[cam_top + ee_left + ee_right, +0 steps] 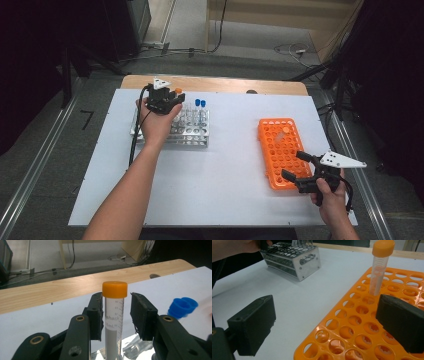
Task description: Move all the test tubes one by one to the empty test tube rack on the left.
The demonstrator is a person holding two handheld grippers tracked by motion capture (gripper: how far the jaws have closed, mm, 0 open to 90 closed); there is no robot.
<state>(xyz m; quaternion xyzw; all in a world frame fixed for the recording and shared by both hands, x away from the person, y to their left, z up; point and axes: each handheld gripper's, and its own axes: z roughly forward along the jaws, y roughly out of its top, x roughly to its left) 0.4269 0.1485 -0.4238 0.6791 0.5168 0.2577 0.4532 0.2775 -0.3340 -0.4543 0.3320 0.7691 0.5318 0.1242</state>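
The left tool (pixel 116 312) sits over the metal rack (pixel 192 131) near the far left of the table (pixel 225 170), its jaws straddling an orange-capped tube (pixel 114 312) just below the cap. The left pad (pixel 96 315) lies against the tube wall while the right one stands clear with a gap, so nothing is clamped; the tube stands upright in the rack, which carries its weight. Grasping high under the cap (the only part clear of the rack) would leave room for a straight lift. Two blue-capped tubes (pixel 200 103) stand beside it. The right tool (pixel 300 167), jaws wide apart and empty, waits at the near end of the orange rack (pixel 280 150) by the table's right edge, probably to steady it; one orange-capped tube (pixel 380 265) already stands there.
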